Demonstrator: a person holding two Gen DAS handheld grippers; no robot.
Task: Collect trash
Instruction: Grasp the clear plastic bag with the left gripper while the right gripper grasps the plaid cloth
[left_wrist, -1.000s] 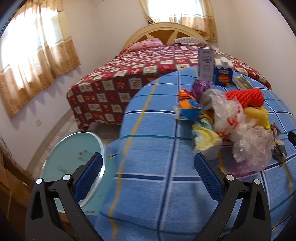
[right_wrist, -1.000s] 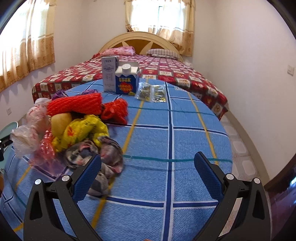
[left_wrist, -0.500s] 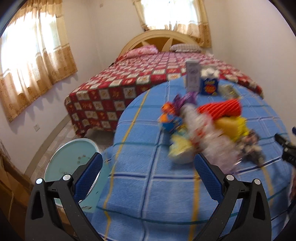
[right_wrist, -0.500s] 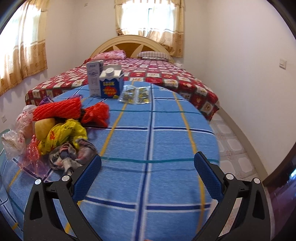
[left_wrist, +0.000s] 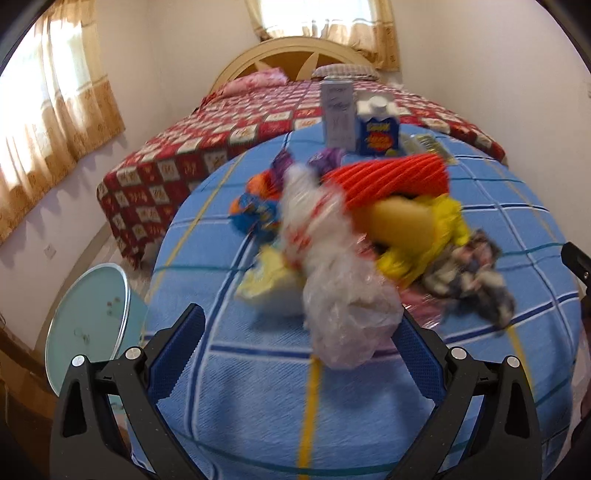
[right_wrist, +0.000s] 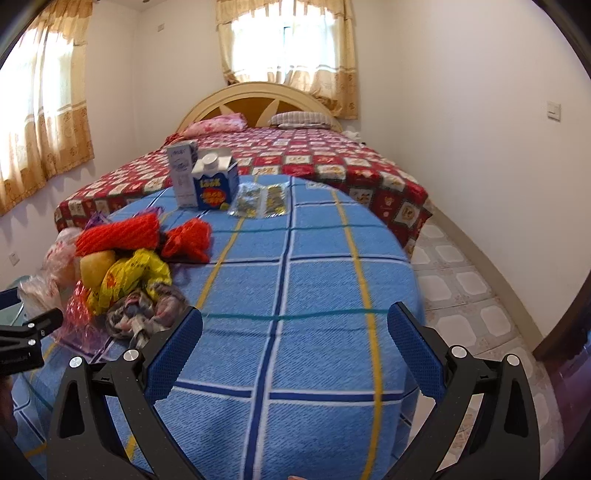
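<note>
left hand-held gripper (left_wrist: 295, 341): jaws spread wide, nothing between them, nosed up to the near end of the trash heap. the clear plastic bag (left_wrist: 347, 306) sits just ahead, close to the right pad. left view is smeared, so fine contact is hard to read.

right hand-held gripper (right_wrist: 293, 341): also spread, empty, over bare blue checked cloth on the tabletop (right_wrist: 314, 280), heap off to its left.

risks, as i judge them:
- the bag is limp and slippery; a pinch on a loose fold could slide out or drag its neighbours along.
- the heap is tangled: yellow wrapper (right_wrist: 129, 273), grey patterned rag (right_wrist: 144, 310), red mesh roll (right_wrist: 118, 234) all touching. lifting one may spill others toward the left edge of the tabletop.
- a pale blue-green round bin (left_wrist: 88, 317) stands on the floor below the left edge; anything released short of it lands on the tiles.

containers:
- the bin looks nearly empty, only a few small specks visible inside.
- at the far edge of the tabletop, upright: a grey-white carton (right_wrist: 183, 177) and a blue carton (right_wrist: 216, 184) with white cap, touching; contents cannot be told.
- two small flat packets (right_wrist: 260, 199) just beside them.

beyond, the bed (right_wrist: 314, 155).
</note>
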